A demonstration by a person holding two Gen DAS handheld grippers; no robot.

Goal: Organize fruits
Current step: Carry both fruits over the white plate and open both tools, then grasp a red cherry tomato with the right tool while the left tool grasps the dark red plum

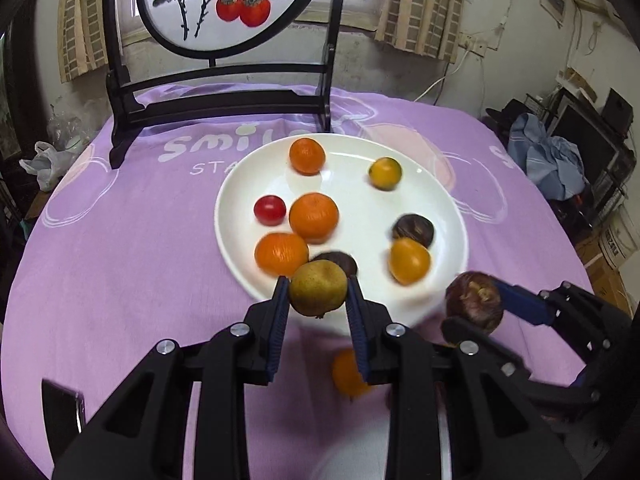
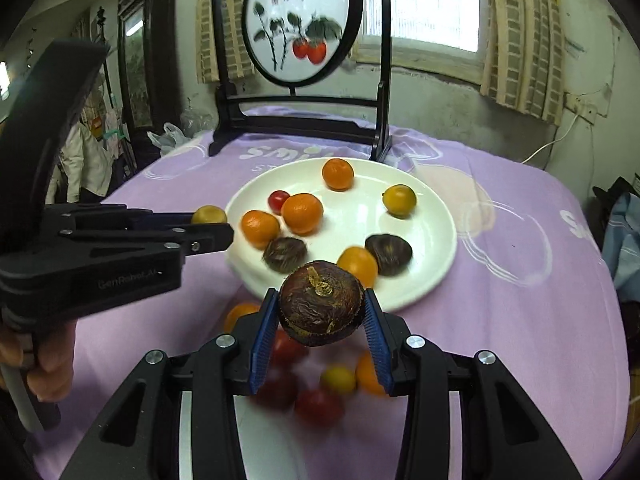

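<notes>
White plate holds eight small fruits.
Beside the plate, left claw grips a greenish fruit; right claw grips a brown fruit.

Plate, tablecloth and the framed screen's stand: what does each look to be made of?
Plate: probably glazed ceramic; white, glossy, with soft reflections, though melamine can't be ruled out. Tablecloth: woven fabric, matte purple with white print; it creases and drapes over the table edge. Stand: likely dark lacquered wood; near-black with a slight sheen and carved feet.
</notes>
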